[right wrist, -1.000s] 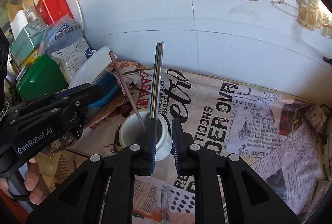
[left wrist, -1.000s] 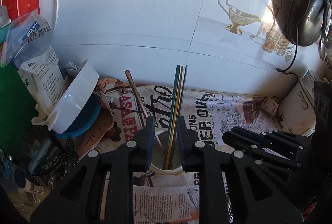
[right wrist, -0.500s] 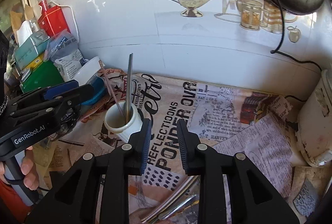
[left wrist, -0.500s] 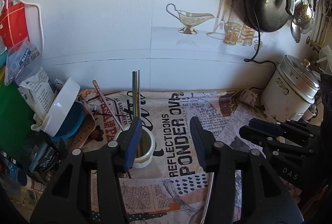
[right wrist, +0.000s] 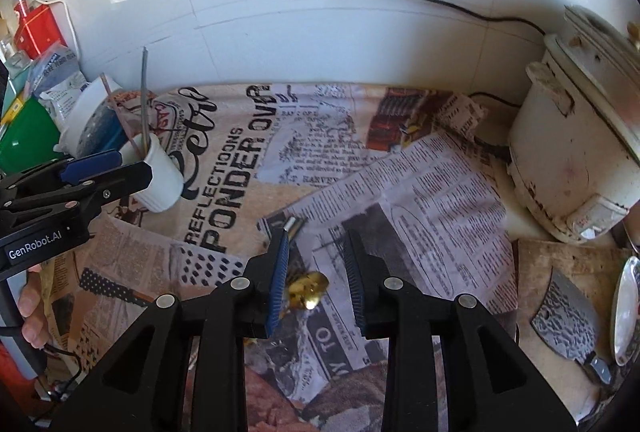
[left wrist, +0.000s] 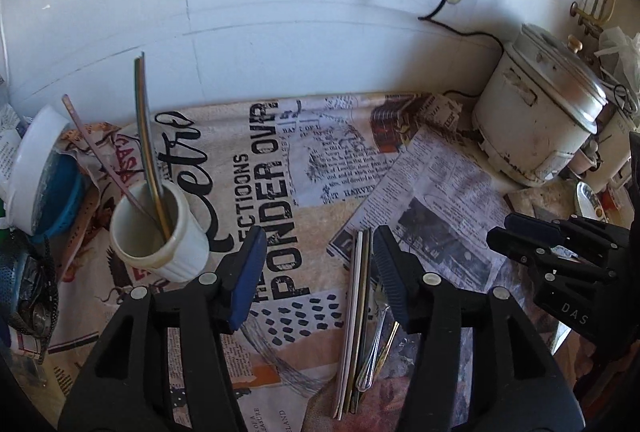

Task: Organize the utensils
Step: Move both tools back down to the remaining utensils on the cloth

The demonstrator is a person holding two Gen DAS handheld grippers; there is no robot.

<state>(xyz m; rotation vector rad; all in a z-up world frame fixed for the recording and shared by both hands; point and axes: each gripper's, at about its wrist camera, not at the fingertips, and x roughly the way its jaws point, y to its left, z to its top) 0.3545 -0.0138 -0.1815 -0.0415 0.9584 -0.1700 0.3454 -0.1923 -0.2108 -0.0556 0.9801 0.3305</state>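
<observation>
With the straws now left standing in the cup (left wrist: 160,240), we pull both tongs back, the left gripper (left wrist: 316,264) and right gripper (right wrist: 316,264) released and empty, toward the loose utensils (left wrist: 360,312) on the newspaper (left wrist: 440,199), likely our next pick.

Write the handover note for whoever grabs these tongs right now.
Left tongs: open, empty, hanging over the table.
Right tongs: open, empty, above the gold spoon.
White cup: upright at left, chopsticks and a thin stick standing inside.
Loose pile of chopsticks and cutlery lies flat on the newspaper.
Done: some sticks are in the cup.
Left: pick up the pile and spoon, drop them into the cup.
</observation>
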